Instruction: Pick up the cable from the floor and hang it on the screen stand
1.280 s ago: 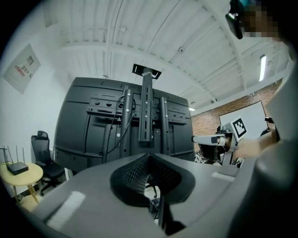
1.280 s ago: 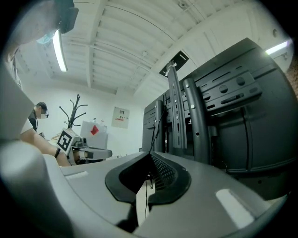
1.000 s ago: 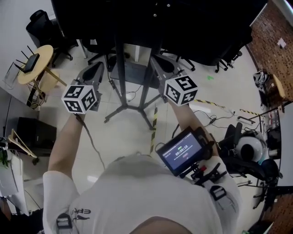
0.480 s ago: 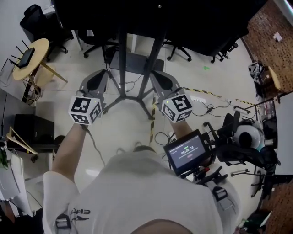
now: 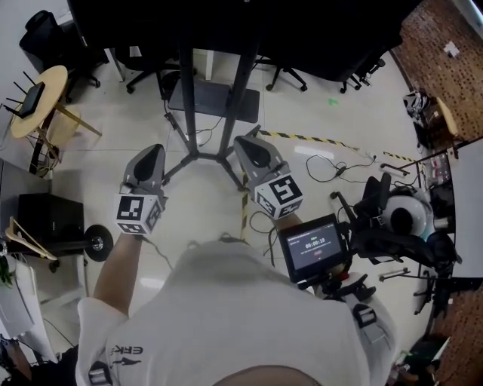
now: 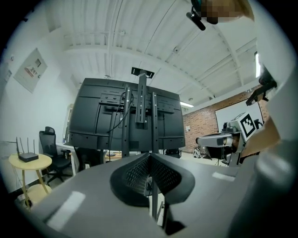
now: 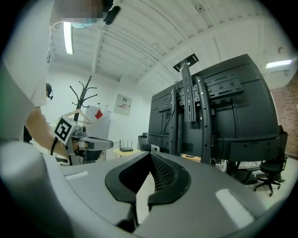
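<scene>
The black screen stand [image 5: 198, 113] rises from splayed legs on the pale floor, its big dark screen [image 5: 226, 22] along the top of the head view. Thin black cables [image 5: 334, 167] lie looped on the floor right of the stand, and another loop [image 5: 263, 224] lies below my right gripper. My left gripper [image 5: 151, 151] hovers left of the stand's legs, shut and empty. My right gripper [image 5: 243, 141] hovers just right of the legs, shut and empty too. Both point level at the stand [image 6: 139, 116] [image 7: 191, 107]. Neither touches a cable.
A yellow-black tape strip [image 5: 302, 138] crosses the floor. A round wooden table with a router [image 5: 34, 105] and office chairs [image 5: 45, 41] stand at the left, with a black box [image 5: 49, 219] and a wheel [image 5: 98, 243] below them. Camera gear [image 5: 407, 226] crowds the right.
Both grippers have dropped and drawn back toward the person, now lower in the head view beside the stand's legs. Their jaws stayed shut.
</scene>
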Tool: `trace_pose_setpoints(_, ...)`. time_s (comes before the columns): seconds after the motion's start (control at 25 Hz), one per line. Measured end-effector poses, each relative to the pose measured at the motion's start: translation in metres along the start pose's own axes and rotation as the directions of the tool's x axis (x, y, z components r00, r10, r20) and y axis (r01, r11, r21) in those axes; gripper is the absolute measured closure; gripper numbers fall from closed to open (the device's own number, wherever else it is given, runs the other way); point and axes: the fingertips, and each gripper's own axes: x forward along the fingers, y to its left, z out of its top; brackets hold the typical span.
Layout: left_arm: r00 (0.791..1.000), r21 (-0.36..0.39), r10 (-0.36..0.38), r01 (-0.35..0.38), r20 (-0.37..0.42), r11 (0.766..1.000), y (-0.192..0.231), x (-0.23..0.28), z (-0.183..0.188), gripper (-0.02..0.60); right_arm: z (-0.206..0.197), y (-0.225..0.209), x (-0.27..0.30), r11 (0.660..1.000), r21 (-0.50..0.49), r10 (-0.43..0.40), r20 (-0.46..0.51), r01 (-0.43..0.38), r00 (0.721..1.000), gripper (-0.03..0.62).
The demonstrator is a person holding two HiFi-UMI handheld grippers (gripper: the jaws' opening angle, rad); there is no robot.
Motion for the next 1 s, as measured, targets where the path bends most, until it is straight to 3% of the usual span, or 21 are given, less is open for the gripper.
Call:
trace_pose_setpoints(0.44,0.998,-0.037,0.066,-0.067,-0.008,0.997,-0.014,-0.016,-0.03,0.58,-0.03,-0.003,-0.015,0.998,0.048,-0.029,-0.03,0.03,0.999,0.58)
trace_pose_setpoints(0.68,0.998,-0.008,0.055,-0.055,-0.008,0.998,-0.025,-0.015,-0.032,0.58,-0.033,0.004,-0.011,0.997,0.077,-0.017,-0.021,0.018,1.0,0.58)
trace_pose_setpoints(1.0,0.996,0.014,0.093,-0.093,0.009,0.996,-0.022,-0.013,-0.024,0.58,-0.031,0.004,-0.01,0.995,0.099,-0.026,-0.009,0.027,1.0,0.58)
